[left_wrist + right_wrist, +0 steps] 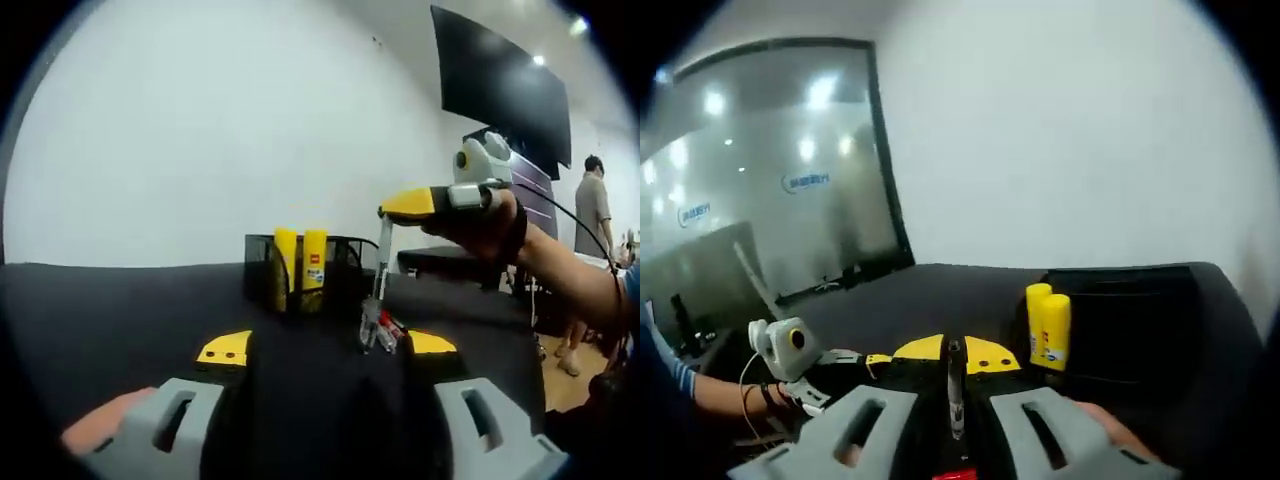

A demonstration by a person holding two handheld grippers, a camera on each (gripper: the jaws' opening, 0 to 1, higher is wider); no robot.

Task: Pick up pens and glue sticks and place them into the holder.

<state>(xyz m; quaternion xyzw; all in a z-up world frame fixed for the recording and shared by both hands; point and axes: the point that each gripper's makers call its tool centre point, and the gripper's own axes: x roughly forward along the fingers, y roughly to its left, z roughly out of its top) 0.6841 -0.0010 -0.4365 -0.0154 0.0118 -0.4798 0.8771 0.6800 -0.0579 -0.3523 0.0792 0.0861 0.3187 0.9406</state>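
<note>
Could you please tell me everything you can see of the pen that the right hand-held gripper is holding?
The pen is slim, with a clear or silvery barrel and a red part near its lower end. It hangs almost upright, pinched at its top between the yellow tips of the right hand-held gripper, its lower end just above the black table, beside the black mesh holder. In the right gripper view it stands between the jaws.

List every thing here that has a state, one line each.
Right gripper: shut on pen, held above the table.
Pen: hanging upright from the right gripper.
Left gripper: open, holding nothing.
Glue sticks: two, upright in the holder.
Holder: upright on the table.
</note>
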